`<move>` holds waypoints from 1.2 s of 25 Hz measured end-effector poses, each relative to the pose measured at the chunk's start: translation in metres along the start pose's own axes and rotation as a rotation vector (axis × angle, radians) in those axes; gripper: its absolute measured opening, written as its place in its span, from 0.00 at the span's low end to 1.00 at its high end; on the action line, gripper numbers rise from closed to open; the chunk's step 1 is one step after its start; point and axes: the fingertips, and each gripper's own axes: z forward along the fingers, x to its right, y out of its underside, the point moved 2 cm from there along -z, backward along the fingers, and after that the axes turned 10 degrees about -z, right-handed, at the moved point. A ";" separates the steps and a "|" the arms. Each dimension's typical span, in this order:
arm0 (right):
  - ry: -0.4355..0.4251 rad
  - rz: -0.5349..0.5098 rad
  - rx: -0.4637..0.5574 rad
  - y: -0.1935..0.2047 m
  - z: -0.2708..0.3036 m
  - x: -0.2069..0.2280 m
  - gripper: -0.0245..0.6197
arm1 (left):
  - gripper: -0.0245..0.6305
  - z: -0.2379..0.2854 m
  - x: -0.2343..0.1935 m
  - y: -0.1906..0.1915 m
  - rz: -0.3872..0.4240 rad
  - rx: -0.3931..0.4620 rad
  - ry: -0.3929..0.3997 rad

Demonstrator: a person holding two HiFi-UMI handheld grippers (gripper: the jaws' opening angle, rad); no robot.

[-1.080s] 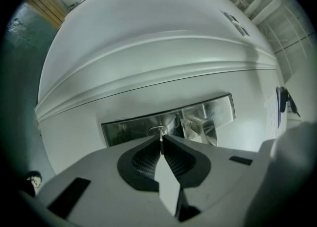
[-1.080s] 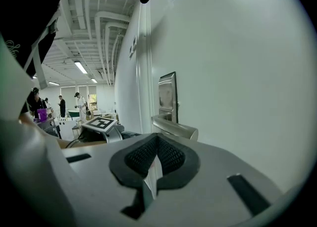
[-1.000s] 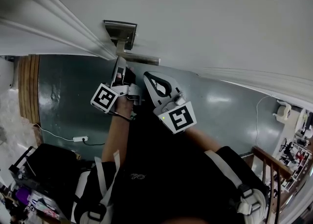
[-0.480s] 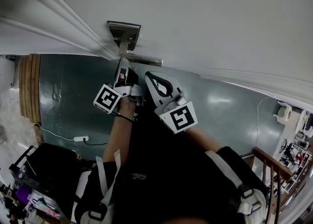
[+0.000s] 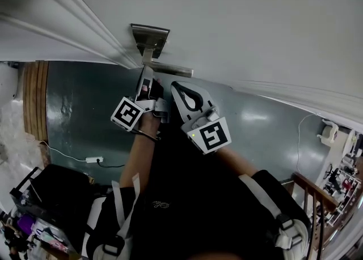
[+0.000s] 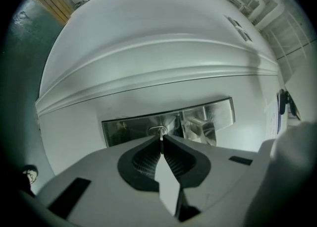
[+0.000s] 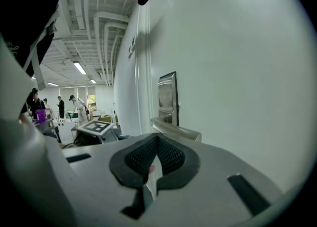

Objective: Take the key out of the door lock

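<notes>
A steel lock plate [image 6: 124,128] sits on the white door [image 6: 148,47], with a keyhole cylinder [image 6: 157,131] at its middle. A thin key [image 6: 161,141] sticks out of the cylinder, and my left gripper [image 6: 161,144] is shut on it, pads pinched flat on the blade. In the head view the left gripper [image 5: 147,72] points straight at the lock plate [image 5: 150,37]. My right gripper [image 5: 177,87] hangs just to its right, below the door handle [image 5: 173,70], shut with nothing between its pads [image 7: 143,156]. It touches nothing.
The lever handle [image 7: 176,131] juts from the door right ahead of my right gripper [image 7: 157,139]. A door frame moulding [image 5: 68,32] runs along the left. Below are a dark green floor [image 5: 85,111], a power strip [image 5: 92,161] and a black case [image 5: 54,188].
The head view has drifted slightly, so the lock plate sits a little lower right in the picture. Both grippers keep their place relative to the lock.
</notes>
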 end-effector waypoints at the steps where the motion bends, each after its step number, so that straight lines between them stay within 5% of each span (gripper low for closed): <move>1: 0.000 -0.001 -0.001 0.000 0.000 0.000 0.05 | 0.09 0.000 0.000 0.000 0.006 -0.006 0.000; 5: 0.004 -0.007 -0.001 -0.002 -0.001 0.000 0.05 | 0.09 -0.001 -0.001 -0.002 0.039 -0.042 0.002; 10: 0.016 0.000 0.002 -0.002 -0.003 0.003 0.05 | 0.09 0.000 0.001 0.002 -0.024 0.031 0.010; 21: 0.006 -0.020 0.003 -0.004 -0.004 -0.001 0.05 | 0.09 -0.004 -0.005 -0.002 0.018 -0.024 -0.032; 30: 0.001 -0.022 -0.003 -0.003 -0.006 0.006 0.05 | 0.09 -0.002 0.000 0.000 -0.032 0.038 0.030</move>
